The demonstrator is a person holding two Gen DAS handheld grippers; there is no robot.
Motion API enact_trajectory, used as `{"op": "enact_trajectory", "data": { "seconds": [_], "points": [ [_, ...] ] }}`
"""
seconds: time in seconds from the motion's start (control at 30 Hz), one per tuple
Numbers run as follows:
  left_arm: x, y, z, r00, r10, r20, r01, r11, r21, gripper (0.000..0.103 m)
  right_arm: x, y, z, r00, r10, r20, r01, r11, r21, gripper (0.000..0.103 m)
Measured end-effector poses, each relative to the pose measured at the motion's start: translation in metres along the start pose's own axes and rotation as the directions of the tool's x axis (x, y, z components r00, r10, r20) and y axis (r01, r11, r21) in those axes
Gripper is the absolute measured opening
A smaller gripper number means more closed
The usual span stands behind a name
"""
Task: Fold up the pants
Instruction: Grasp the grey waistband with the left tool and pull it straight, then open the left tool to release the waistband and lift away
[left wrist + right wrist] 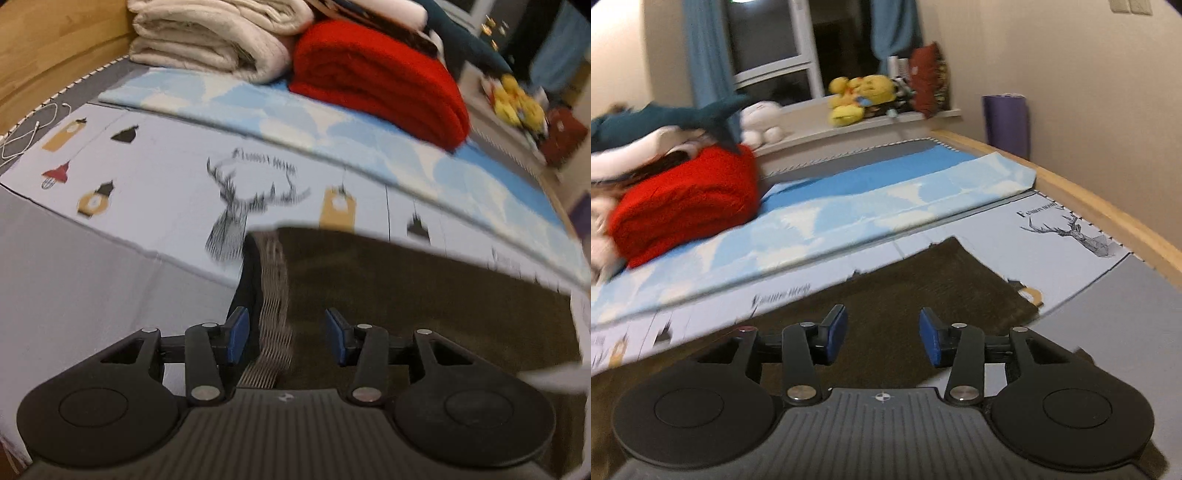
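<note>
The dark brown pants point(424, 302) lie flat on the bed, on top of a pale sheet point(147, 177) with pictures of lamps and a deer head on it. The pants lie close to the near edge of the bed. One end has a stretchy striped band point(275, 295), and that end points to the left in the left wrist view. In the right wrist view the other end of the pants point(923, 291) shows a corner that reaches toward the deer picture near the wooden edge of the bed point(1108, 210).

The left claw point(282, 338) is wide apart and holds nothing. Its blue pads point(236, 334) sit on each side of the striped band, just above it. I cannot tell if they touch the cloth.

The right claw point(882, 339) is wide apart too and holds nothing. It hangs over the middle of the brown pants.

Farther back on the bed lies a blue sheet with white clouds point(849, 206). A folded red blanket point(376, 77) sits on it. Beside the red blanket, near the wooden bed side, is a stack of cream blankets point(210, 37). A white cable point(29, 133) lies at the left edge of the bed. Yellow soft toys point(860, 96) sit on the window ledge, and a blue shark toy point(683, 118) rests on top of the pile above the red blanket.
</note>
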State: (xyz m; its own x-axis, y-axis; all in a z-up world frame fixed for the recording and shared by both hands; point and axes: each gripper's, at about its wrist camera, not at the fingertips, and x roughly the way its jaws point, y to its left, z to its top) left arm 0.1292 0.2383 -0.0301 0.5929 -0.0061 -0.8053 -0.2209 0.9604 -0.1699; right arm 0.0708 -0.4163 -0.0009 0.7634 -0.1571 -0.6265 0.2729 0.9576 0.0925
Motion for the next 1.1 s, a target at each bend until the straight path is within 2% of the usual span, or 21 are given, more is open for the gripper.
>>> {"op": "enact_trajectory", "data": {
  "seconds": [0.1,0.17,0.23,0.27,0.3,0.4,0.43,0.5,0.53,0.57,0.67,0.73,0.8,0.87,0.9,0.93,0.97,1.0,1.03,1.07,1.1],
  "points": [
    [0.012,0.011,-0.036,0.999,0.029,-0.042,-0.027,0.999,0.046,0.053,-0.019,0.0,-0.03,0.998,0.008,-0.059,-0.012,0.998,-0.061,0.046],
    [0.033,0.014,-0.056,0.984,0.091,-0.156,-0.069,0.988,0.137,0.053,-0.023,-0.004,-0.055,0.991,-0.008,-0.131,-0.003,0.997,-0.081,0.046],
    [0.041,0.011,-0.066,0.976,0.118,-0.182,-0.072,0.968,0.239,0.056,-0.021,-0.006,-0.071,0.976,-0.034,-0.217,0.009,0.993,-0.117,0.046],
    [0.043,0.01,-0.069,0.975,0.117,-0.186,-0.064,0.961,0.271,0.066,-0.022,-0.003,-0.075,0.971,-0.047,-0.234,0.012,0.989,-0.147,0.046],
    [0.046,0.01,-0.073,0.974,0.115,-0.198,-0.053,0.954,0.296,0.07,-0.024,0.0,-0.079,0.972,-0.062,-0.228,0.019,0.982,-0.186,0.046],
    [0.058,0.013,-0.082,0.959,0.15,-0.242,-0.064,0.941,0.331,0.073,-0.023,0.009,-0.087,0.971,-0.103,-0.215,0.037,0.956,-0.29,0.046],
    [0.062,0.015,-0.084,0.953,0.159,-0.259,-0.067,0.941,0.332,0.072,-0.022,0.011,-0.089,0.969,-0.113,-0.22,0.039,0.949,-0.313,0.046],
    [0.069,0.019,-0.086,0.944,0.156,-0.29,-0.053,0.941,0.334,0.059,-0.019,0.013,-0.094,0.964,-0.112,-0.241,0.026,0.943,-0.333,0.046],
    [0.072,0.019,-0.09,0.937,0.198,-0.287,-0.08,0.924,0.374,0.039,-0.019,0.015,-0.095,0.962,-0.109,-0.25,0.019,0.94,-0.34,0.046],
    [0.075,0.02,-0.093,0.93,0.227,-0.288,-0.093,0.905,0.416,0.035,-0.018,0.017,-0.096,0.961,-0.11,-0.254,0.015,0.937,-0.349,0.046],
    [0.072,0.02,-0.095,0.926,0.241,-0.291,-0.096,0.894,0.438,0.032,-0.015,0.018,-0.099,0.959,-0.11,-0.261,0.008,0.932,-0.361,0.046],
    [0.072,0.016,-0.097,0.92,0.271,-0.283,-0.113,0.875,0.472,0.032,-0.015,0.017,-0.102,0.959,-0.107,-0.263,0.003,0.931,-0.366,0.046],
    [0.071,0.011,-0.097,0.915,0.296,-0.275,-0.137,0.867,0.479,0.033,-0.014,0.015,-0.102,0.959,-0.11,-0.263,0.006,0.931,-0.366,0.046],
    [0.068,0.002,-0.094,0.92,0.317,-0.231,-0.167,0.849,0.502,0.034,-0.012,0.014,-0.102,0.958,-0.107,-0.267,0.004,0.934,-0.358,0.046],
    [0.062,-0.004,-0.092,0.931,0.324,-0.17,-0.192,0.829,0.525,0.034,-0.011,0.014,-0.102,0.957,-0.104,-0.27,0.002,0.935,-0.355,0.046],
    [0.056,-0.01,-0.089,0.943,0.309,-0.124,-0.199,0.822,0.534,0.038,-0.011,0.013,-0.102,0.957,-0.1,-0.271,-0.002,0.935,-0.354,0.046],
    [0.049,-0.015,-0.086,0.958,0.268,-0.1,-0.177,0.831,0.528,0.04,-0.01,0.013,-0.103,0.957,-0.095,-0.274,-0.008,0.935,-0.355,0.046],
    [0.043,-0.02,-0.084,0.976,0.195,-0.095,-0.12,0.852,0.51,0.04,-0.01,0.011,-0.103,0.956,-0.088,-0.278,-0.017,0.935,-0.354,0.046],
    [0.038,-0.024,-0.083,0.986,0.129,-0.102,-0.061,0.865,0.499,0.04,-0.009,0.011,-0.104,0.954,-0.079,-0.29,-0.03,0.935,-0.353,0.046],
    [0.036,-0.03,-0.085,0.991,0.064,-0.115,0.002,0.866,0.499,0.04,-0.008,0.01,-0.105,0.95,-0.068,-0.305,-0.046,0.935,-0.352,0.046],
    [0.036,-0.038,-0.089,0.99,0.011,-0.141,0.064,0.852,0.52,0.04,-0.007,0.011,-0.107,0.944,-0.056,-0.324,-0.065,0.934,-0.35,0.047]
  ]
}}
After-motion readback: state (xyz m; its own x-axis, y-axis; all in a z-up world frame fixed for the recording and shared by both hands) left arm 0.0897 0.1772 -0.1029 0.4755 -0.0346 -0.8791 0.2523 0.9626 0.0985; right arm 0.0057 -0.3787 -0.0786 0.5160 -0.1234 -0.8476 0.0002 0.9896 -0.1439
